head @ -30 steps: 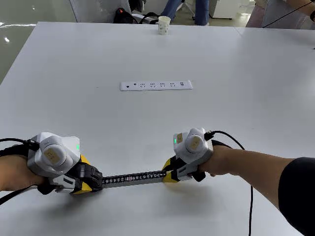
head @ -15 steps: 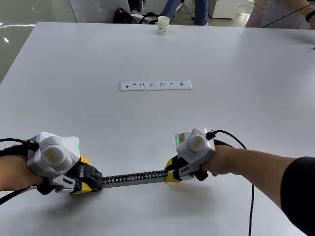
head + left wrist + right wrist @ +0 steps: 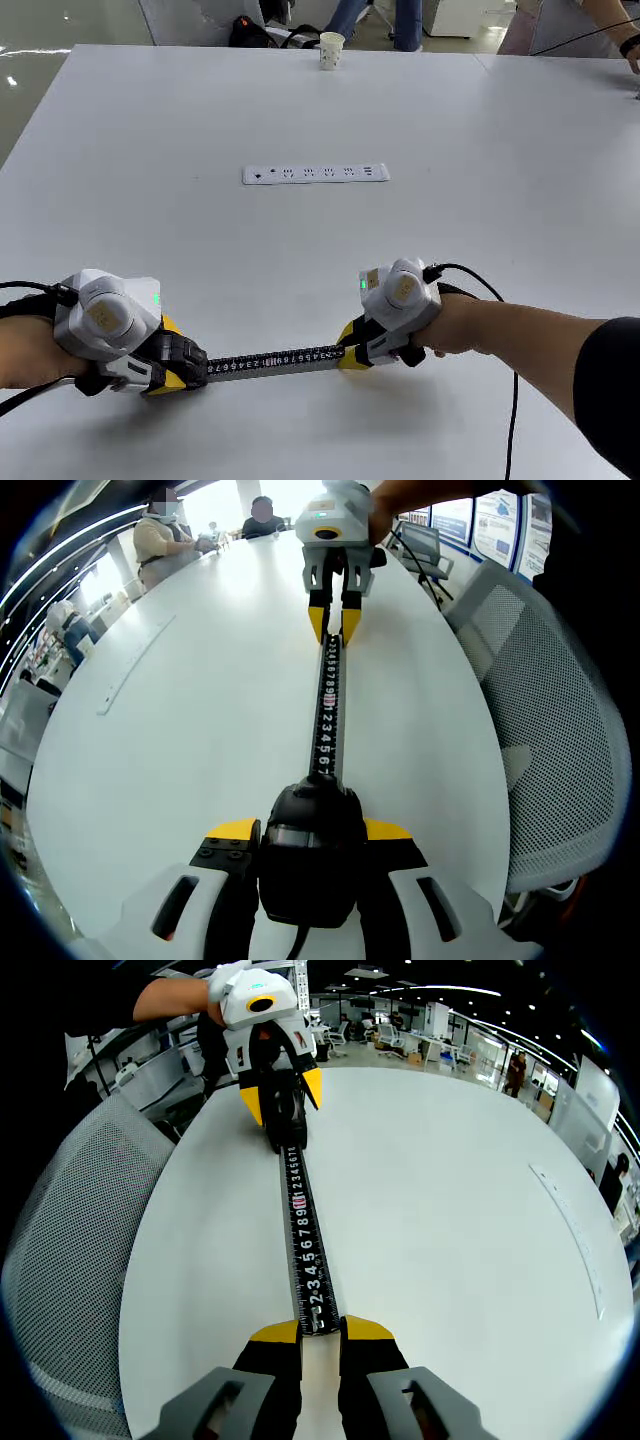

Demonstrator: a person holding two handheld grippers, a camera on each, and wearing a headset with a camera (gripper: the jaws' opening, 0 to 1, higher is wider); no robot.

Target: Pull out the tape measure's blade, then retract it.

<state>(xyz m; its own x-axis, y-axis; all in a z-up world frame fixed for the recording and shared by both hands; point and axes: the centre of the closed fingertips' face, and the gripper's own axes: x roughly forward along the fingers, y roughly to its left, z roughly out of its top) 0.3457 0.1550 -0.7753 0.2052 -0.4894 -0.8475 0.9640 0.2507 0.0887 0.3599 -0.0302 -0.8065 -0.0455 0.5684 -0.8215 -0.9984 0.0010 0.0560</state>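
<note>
Where smooth white bench [image 3: 450, 150] nears its front edge: tape measure [image 3: 186, 360], rounded blk body, clamped betw. left gripper [image 3: 178, 368] jaws; flat dark blade [image 3: 275, 360] w/ white numerals runs straight to right gripper [image 3: 349, 358], jaws pinched on tip. Paper cup [image 3: 332, 50], far edge, contents unseen.

tape measure case [image 3: 186, 361]: black, lower left of frame | blade [image 3: 275, 360]: black, white numerals, drawn out straight to lower centre

Smooth matt white tabletop [image 3: 300, 90], glossy black plastic tape measure [image 3: 310, 850], grey mesh chair [image 3: 560, 730]
</note>
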